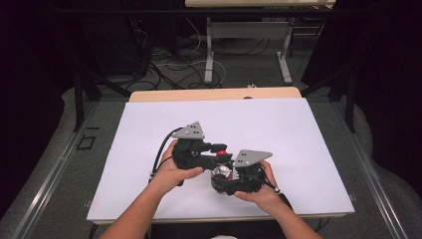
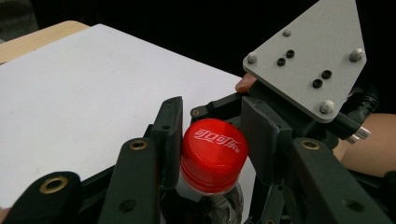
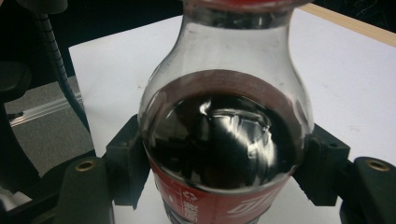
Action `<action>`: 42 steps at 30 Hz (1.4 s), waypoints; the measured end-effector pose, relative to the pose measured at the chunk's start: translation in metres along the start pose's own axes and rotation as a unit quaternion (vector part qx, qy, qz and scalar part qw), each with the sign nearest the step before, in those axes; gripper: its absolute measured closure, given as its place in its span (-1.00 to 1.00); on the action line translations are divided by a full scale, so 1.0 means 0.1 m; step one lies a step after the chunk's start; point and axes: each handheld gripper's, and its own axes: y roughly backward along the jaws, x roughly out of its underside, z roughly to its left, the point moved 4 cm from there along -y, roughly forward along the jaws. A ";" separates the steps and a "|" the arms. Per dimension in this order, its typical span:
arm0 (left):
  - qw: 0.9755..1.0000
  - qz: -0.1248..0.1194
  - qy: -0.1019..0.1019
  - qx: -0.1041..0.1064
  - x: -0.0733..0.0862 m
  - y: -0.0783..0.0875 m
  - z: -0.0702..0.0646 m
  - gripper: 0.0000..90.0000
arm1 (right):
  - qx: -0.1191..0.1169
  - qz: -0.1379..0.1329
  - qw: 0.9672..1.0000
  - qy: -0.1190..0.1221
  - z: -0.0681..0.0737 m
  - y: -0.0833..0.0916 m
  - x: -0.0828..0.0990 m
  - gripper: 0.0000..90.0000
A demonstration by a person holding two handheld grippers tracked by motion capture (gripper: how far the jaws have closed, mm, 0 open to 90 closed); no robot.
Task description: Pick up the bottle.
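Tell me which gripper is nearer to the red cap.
Left. The left gripper has its jaws on either side of the red cap, pads against it. The right gripper clamps the bottle lower down, at its dark, liquid-filled body below the neck.

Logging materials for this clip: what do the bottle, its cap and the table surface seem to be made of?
Bottle: clear glossy plastic, probably; highlights, dark drink visible through it.
Cap: red plastic, ribbed sides, white printed logo.
Table surface: matte white sheet, with a light wood-look edge behind.
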 end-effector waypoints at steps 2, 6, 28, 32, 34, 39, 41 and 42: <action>1.000 0.000 -0.003 -0.013 0.00 -0.01 -0.01 0.36 | 0.005 0.004 1.000 -0.005 0.00 0.00 0.00 -0.33; 0.998 -0.004 -0.001 -0.064 0.00 -0.04 -0.07 0.37 | 0.018 0.005 1.000 -0.010 -0.03 0.00 0.01 -0.33; 0.999 0.014 -0.009 -0.050 -0.04 0.03 -0.04 0.12 | 0.008 0.001 1.000 -0.005 -0.04 0.03 0.00 -0.33; 0.999 0.013 -0.016 -0.029 -0.02 0.00 -0.04 0.25 | 0.005 -0.003 1.000 0.003 -0.03 0.01 0.00 -0.33; 0.999 0.019 -0.023 -0.021 -0.02 -0.01 -0.03 0.27 | 0.000 -0.002 1.000 0.006 -0.01 0.01 0.00 -0.33; 0.999 0.019 -0.020 -0.015 -0.02 -0.04 -0.04 0.33 | 0.000 0.000 1.000 0.007 0.00 0.01 -0.01 -0.33; 0.999 0.015 -0.019 -0.027 -0.02 -0.05 -0.05 0.35 | 0.003 -0.002 1.000 0.005 0.00 0.00 0.00 -0.33; 0.999 0.012 -0.018 -0.036 -0.02 -0.06 -0.05 0.36 | 0.005 0.000 1.000 0.000 0.00 0.00 0.00 -0.33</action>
